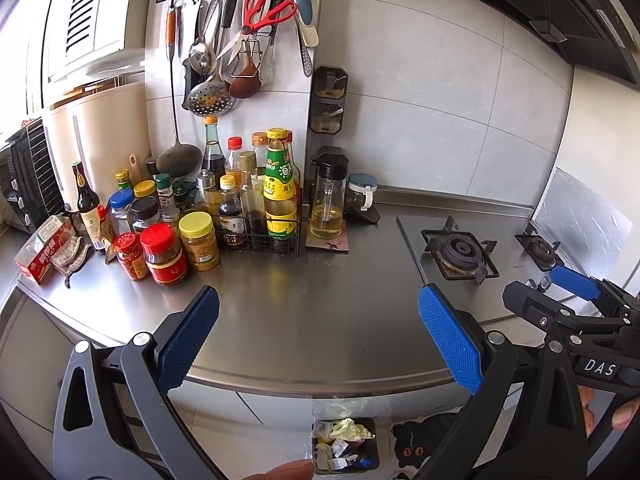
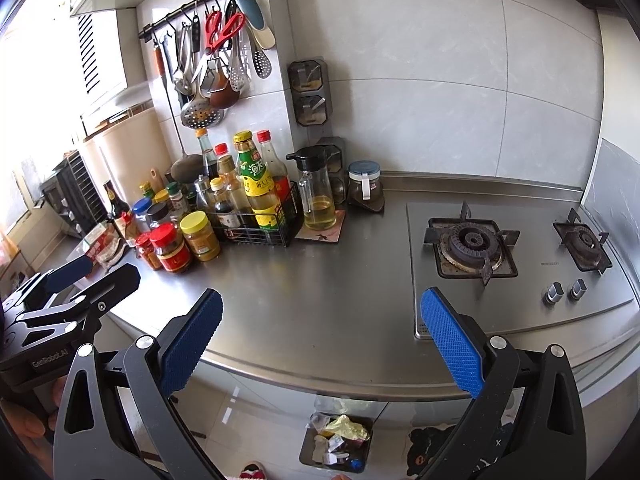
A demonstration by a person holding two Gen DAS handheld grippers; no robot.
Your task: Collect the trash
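Both claws hang empty over the front edge of the steel bench (image 1: 304,292), so by my reading the collecting is either between pickups or close to finished: the stretch of bench ahead of the fingers carries no scrap that I can make out. The left claw (image 1: 320,336) is spread wide with nothing between its blue pads, and the right claw (image 2: 322,338) is likewise released, gripping nothing. The trash itself sits below and just ahead of both claws, in the bin (image 1: 346,446) on the floor under the bench's front edge, where crumpled paper and wrappers (image 2: 346,426) are piled. Beyond the left claw's fingers and off to its left stands a crowd of sauce bottles and jars (image 1: 192,232), with a red carton (image 1: 42,254) and a cloth at the far left; the stove burners (image 2: 472,246) lie ahead of the right claw, toward its right. The next move likely calls for scanning for leftover litter; the carton, if it counts as rubbish, would need a long reach left. Both claws are held level, side by side, pointing toward the back wall.
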